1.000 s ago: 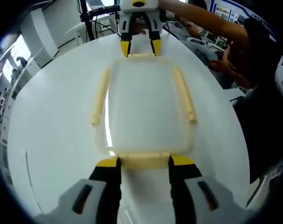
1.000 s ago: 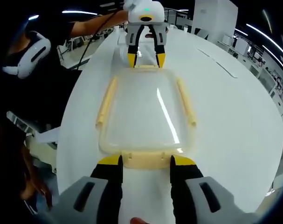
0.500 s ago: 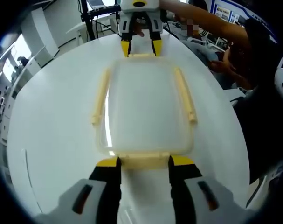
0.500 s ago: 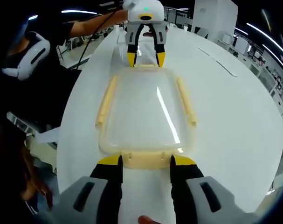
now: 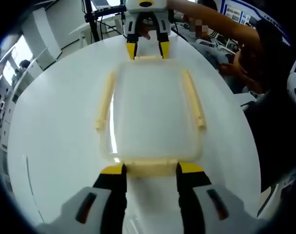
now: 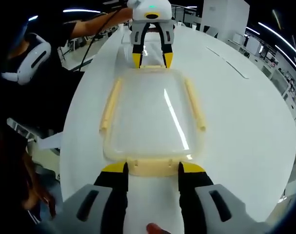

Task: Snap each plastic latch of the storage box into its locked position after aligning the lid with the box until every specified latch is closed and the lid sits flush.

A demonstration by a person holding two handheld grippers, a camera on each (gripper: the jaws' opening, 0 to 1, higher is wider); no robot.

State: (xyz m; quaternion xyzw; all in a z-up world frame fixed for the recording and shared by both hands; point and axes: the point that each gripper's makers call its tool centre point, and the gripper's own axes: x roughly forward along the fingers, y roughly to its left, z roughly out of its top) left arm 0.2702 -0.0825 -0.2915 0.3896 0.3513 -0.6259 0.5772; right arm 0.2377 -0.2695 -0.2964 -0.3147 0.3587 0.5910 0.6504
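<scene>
The clear storage box (image 5: 150,114) lies flat mid-table, lid on, pale yellow latches (image 5: 150,167) at 3, 6, 9 and 12 o'clock.

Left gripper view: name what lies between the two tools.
The clear storage box lid spans the gap between the left tool and the right tool, each at an end latch.

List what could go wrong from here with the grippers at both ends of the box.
1. The left gripper and right gripper each straddle an end latch, jaws open; uneven pressing could tilt the lid off flush.
2. The long side latches appear splayed outward, so they may stay unlocked.
3. The box might slide on the smooth white table.
</scene>
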